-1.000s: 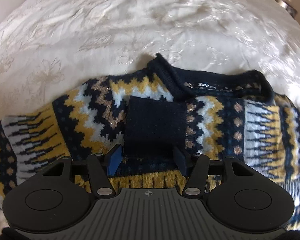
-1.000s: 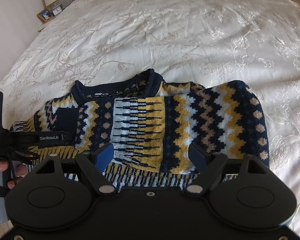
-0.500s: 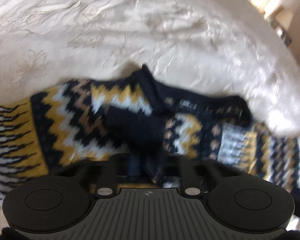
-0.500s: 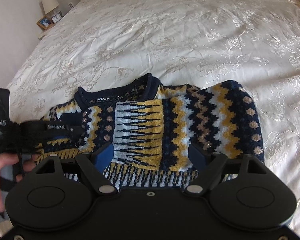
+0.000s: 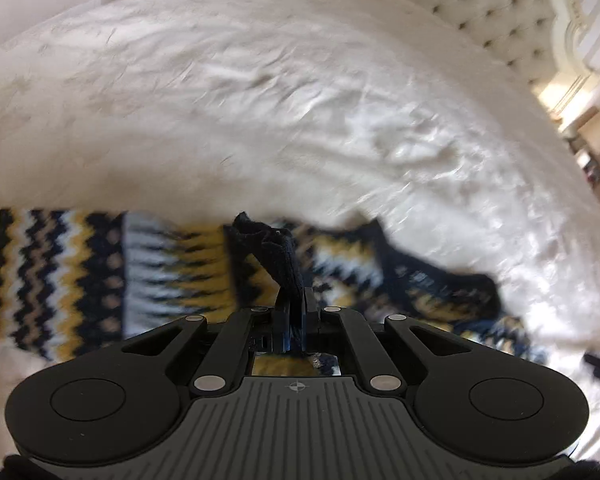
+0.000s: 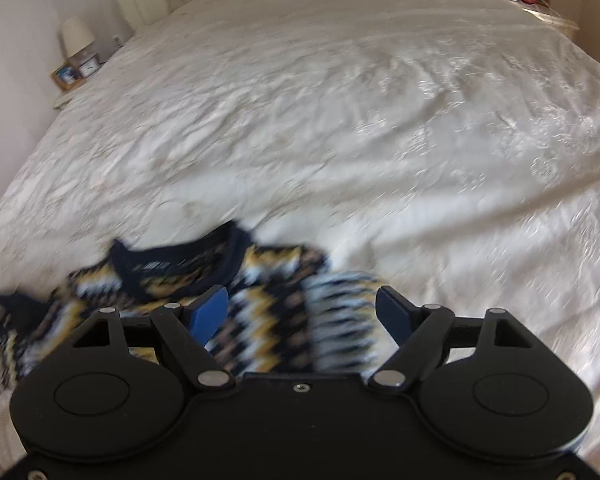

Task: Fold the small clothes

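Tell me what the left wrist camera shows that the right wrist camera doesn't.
Only the left wrist view shows the left gripper shut on the sweater's navy cuff. Only the right wrist view shows the right gripper open over the knit, plus a lamp and photo frame. Both show the patterned sweater on the white bedspread and a tufted headboard.

No lettering can be read at this moment. A pale label strip is seen inside the navy collar (image 6: 172, 264) of the patterned sweater (image 6: 260, 320), left of centre in the right wrist view, but it is smeared by motion blur. A small crosshair mark (image 5: 296, 387) is stamped on the grey gripper housing, lower centre of the left wrist view.
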Demonstrator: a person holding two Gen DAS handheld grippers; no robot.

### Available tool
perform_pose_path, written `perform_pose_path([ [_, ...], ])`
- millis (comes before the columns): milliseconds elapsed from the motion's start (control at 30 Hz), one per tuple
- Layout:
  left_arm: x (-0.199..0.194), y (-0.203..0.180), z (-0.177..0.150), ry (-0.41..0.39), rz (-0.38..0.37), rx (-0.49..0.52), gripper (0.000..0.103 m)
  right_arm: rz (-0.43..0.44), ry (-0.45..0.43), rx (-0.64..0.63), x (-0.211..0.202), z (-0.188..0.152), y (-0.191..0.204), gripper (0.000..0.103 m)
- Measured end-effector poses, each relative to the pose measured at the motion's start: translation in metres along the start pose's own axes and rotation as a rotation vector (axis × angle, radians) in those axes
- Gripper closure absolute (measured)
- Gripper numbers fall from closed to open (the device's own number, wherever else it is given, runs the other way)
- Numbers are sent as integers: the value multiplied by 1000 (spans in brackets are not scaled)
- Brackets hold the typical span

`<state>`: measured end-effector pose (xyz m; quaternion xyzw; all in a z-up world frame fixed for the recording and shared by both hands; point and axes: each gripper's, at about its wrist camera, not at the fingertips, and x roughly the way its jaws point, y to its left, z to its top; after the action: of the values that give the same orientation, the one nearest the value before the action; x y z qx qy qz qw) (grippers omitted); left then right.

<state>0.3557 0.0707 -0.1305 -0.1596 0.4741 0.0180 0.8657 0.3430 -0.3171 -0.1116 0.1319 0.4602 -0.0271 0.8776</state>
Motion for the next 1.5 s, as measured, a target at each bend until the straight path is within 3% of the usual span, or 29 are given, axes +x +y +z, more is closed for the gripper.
perform_pose_path([
  [67, 10, 5, -5, 38, 9, 9, 98, -25, 24, 9, 17, 13, -12, 22],
  [133, 17, 6, -12, 56, 29, 18, 98, -35, 63, 24, 37, 24, -25, 39],
  [167, 22, 6, -14, 67, 45, 21, 98, -38, 90, 42, 49, 29, -32, 41],
  [333, 40, 14, -23, 127, 100, 6, 98, -5, 215, 194, 93, 31, -70, 42],
  [467, 46, 18, -24, 145, 99, 14, 98, 118, 264, 340, 99, 14, -88, 42],
  [567, 52, 18, -24, 156, 102, 43, 97, 135, 288, 381, 105, 2, -91, 46],
  [600, 53, 17, -23, 159, 105, 52, 96, 139, 290, 386, 106, 0, -91, 58],
  [633, 54, 16, -22, 162, 106, 60, 96, 147, 289, 392, 107, -1, -90, 85],
  [667, 55, 15, -22, 163, 105, 63, 96, 148, 277, 389, 104, -2, -88, 87],
  [767, 54, 16, -22, 165, 102, 73, 96, 95, 149, 205, 73, 12, -61, 88],
  [833, 53, 16, -22, 162, 102, 78, 96, 9, 36, 65, 46, 18, -39, 89],
  [900, 55, 14, -23, 158, 107, 83, 96, -77, 0, -21, 41, 16, -26, 89],
  [1067, 60, 10, -22, 156, 118, 106, 96, -182, 93, -67, 83, 1, -30, 87],
  [1133, 58, 9, -20, 158, 114, 119, 96, -244, 35, -58, 67, -2, -26, 67],
  [1167, 57, 10, -20, 156, 110, 123, 96, -259, -14, -61, 54, -2, -22, 64],
  [1233, 56, 10, -21, 153, 102, 132, 95, -209, -68, -51, 30, -4, -14, 63],
  [1333, 57, 12, -21, 154, 88, 143, 95, -120, -32, -54, 18, -16, 0, 65],
  [1500, 56, 17, -20, 165, 72, 146, 94, -188, 176, -91, 49, -53, 8, 65],
])
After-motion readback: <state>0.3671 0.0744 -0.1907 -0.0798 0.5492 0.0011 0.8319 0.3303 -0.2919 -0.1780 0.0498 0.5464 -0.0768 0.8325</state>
